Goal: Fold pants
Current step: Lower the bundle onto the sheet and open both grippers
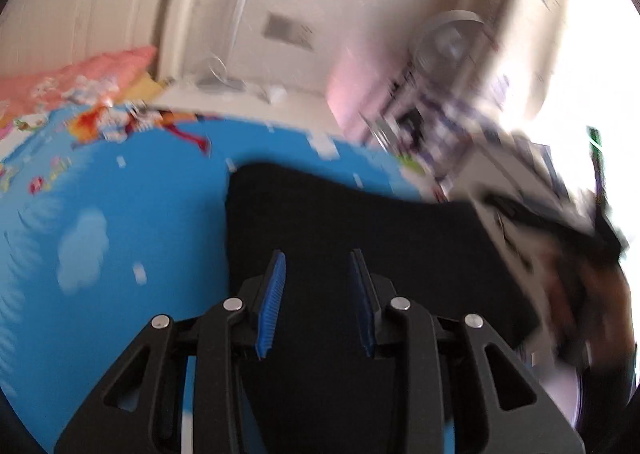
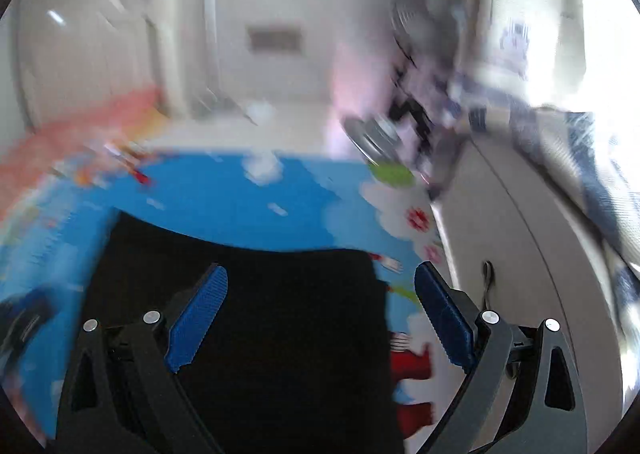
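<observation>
Two grippers over black pants (image 2: pixel 248 318), lying flat on blue play mat (image 2: pixel 240 194). Right gripper (image 2: pixel 320 318) spread wide, empty, straddling pants' right edge. Left gripper (image 1: pixel 318 302) partly parted, nothing pinched, pants directly below. Right looks nearer that edge.

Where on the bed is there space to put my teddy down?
The blue sheet is bare left of the black pants, and beyond them toward the white table. It is crowded near the pink pillow and by the fan.
</observation>
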A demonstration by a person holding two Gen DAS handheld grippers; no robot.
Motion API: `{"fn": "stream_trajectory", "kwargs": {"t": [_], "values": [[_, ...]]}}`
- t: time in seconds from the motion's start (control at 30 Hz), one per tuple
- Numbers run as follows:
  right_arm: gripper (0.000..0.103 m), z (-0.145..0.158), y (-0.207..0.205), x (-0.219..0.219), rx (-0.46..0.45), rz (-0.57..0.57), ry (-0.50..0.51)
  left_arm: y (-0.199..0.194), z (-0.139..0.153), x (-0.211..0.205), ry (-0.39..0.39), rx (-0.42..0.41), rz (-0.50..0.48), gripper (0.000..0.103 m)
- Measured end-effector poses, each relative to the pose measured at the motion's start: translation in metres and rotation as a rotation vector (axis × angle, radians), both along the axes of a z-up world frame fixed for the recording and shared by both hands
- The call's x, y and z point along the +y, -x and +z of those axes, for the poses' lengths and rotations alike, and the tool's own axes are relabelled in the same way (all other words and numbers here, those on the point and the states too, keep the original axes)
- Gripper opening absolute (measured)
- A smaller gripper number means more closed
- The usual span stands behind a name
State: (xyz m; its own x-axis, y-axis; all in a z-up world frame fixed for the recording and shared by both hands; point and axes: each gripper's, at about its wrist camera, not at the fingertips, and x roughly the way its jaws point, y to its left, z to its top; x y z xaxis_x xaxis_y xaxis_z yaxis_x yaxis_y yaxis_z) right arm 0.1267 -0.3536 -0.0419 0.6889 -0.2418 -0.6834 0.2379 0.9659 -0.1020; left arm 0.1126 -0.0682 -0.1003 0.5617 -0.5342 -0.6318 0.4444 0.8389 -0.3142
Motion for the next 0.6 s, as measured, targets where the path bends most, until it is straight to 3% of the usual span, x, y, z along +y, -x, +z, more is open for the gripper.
{"fn": "stream_trajectory", "kwargs": {"t": [0.1, 0.17, 0.23, 0.27, 0.37, 0.5, 0.57, 0.6], "values": [[0.091, -0.038, -0.027, -0.020, 0.146, -0.071, 0.010, 0.015, -0.041, 0.003, 0.015, 0.146, -0.060, 0.031], [0.088, -0.056, -0.029, -0.029, 0.167, -0.064, -0.035, 0.011, -0.041, 0.011, 0.027, 0.140, -0.054, 0.020], [0.088, -0.058, -0.023, -0.036, 0.146, -0.075, -0.079, -0.009, -0.022, 0.023, 0.066, 0.108, 0.002, 0.020], [0.088, -0.058, -0.020, -0.038, 0.138, -0.075, -0.091, -0.023, -0.014, 0.029, 0.091, 0.102, 0.023, 0.020], [0.088, -0.062, -0.016, -0.034, 0.130, -0.078, -0.078, -0.098, -0.015, 0.044, 0.164, 0.185, 0.154, 0.016], [0.089, -0.064, -0.016, -0.032, 0.126, -0.081, -0.050, -0.195, -0.053, 0.039, 0.369, 0.430, 0.156, 0.016], [0.089, -0.064, -0.016, -0.031, 0.121, -0.082, -0.045, -0.222, -0.066, 0.034, 0.382, 0.469, 0.172, 0.018], [0.089, -0.065, -0.015, -0.031, 0.120, -0.081, -0.046, -0.230, -0.064, 0.033, 0.345, 0.457, 0.217, 0.018]]}}
